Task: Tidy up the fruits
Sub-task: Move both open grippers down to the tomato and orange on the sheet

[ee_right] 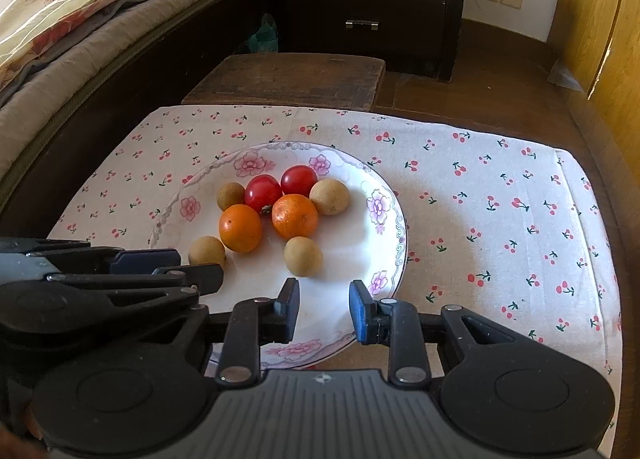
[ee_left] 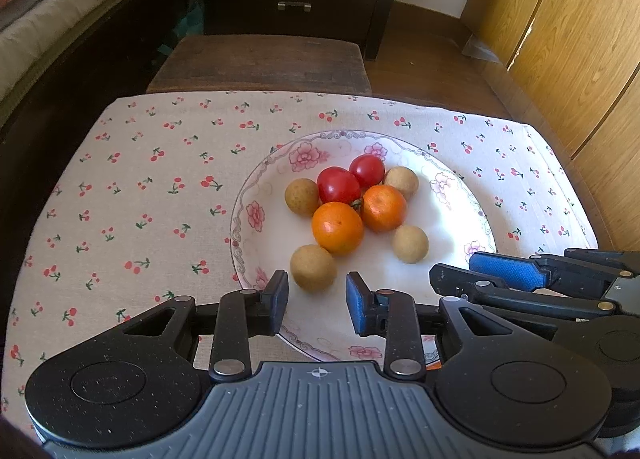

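Nearest the cameras, both grippers hang over the near rim of the plate (ee_left: 240,219), pitched steeply downward, side by side. The left gripper (ee_left: 317,301) has its fingers a little apart with nothing between them; the closest longan (ee_left: 313,267) lies just past the tips. The right gripper (ee_right: 324,305) shows a narrow gap too, about as closed as it gets, and grips nothing; another longan (ee_right: 303,256) sits just ahead of it.

All the fruit is on the plate, which rests on the cherry-print cloth (ee_left: 140,179) covering the counter: four longans around the outside, two oranges (ee_left: 338,228) touching in the middle, two cherry tomatoes (ee_left: 339,185) behind them.

The step in hand looks like choosing a first fruit. The outer longans seem the sensible start, since they stand free of the cluster. The fingers would need to spread wider than the fruit before descending, straddle it squarely, and close gently; a round longan may roll or squirt out under an off-centre squeeze.
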Demonstrator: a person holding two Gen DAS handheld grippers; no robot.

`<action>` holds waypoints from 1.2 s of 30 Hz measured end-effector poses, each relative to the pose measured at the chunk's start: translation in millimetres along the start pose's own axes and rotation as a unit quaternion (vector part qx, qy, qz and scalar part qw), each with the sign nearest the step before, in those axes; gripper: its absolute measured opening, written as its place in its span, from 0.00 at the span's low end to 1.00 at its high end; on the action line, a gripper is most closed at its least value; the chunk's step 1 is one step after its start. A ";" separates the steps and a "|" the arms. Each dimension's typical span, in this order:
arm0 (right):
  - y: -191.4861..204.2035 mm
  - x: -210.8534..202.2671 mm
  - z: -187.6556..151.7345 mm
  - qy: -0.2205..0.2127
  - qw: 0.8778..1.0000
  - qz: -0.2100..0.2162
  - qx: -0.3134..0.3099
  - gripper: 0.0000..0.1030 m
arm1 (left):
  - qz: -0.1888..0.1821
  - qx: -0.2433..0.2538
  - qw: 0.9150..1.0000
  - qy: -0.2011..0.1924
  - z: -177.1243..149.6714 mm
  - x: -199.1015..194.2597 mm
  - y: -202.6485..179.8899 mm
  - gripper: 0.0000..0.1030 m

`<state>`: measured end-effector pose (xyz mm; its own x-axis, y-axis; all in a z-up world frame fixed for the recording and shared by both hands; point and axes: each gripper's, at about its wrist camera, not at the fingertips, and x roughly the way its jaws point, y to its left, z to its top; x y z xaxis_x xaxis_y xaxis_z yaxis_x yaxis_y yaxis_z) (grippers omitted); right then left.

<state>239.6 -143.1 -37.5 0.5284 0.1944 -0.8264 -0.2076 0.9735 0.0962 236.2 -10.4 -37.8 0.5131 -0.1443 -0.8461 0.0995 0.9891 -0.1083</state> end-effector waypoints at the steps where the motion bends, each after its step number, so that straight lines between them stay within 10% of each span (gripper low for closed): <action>1: 0.1 -0.9 0.0 0.000 1.000 0.000 0.001 0.28 | 0.000 0.000 1.000 -0.001 0.0 -0.5 -0.1 0.39; 36: -5.4 -50.4 -35.4 -0.005 1.000 -0.006 0.016 0.34 | -0.012 0.062 0.997 -0.035 -31.9 -49.2 -19.6 0.46</action>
<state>184.9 -162.4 -16.1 0.5391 0.1832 -0.8221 -0.1748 0.9791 0.1036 181.8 -21.8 -10.8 0.5668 -0.1742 -0.8052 0.2160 0.9746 -0.0588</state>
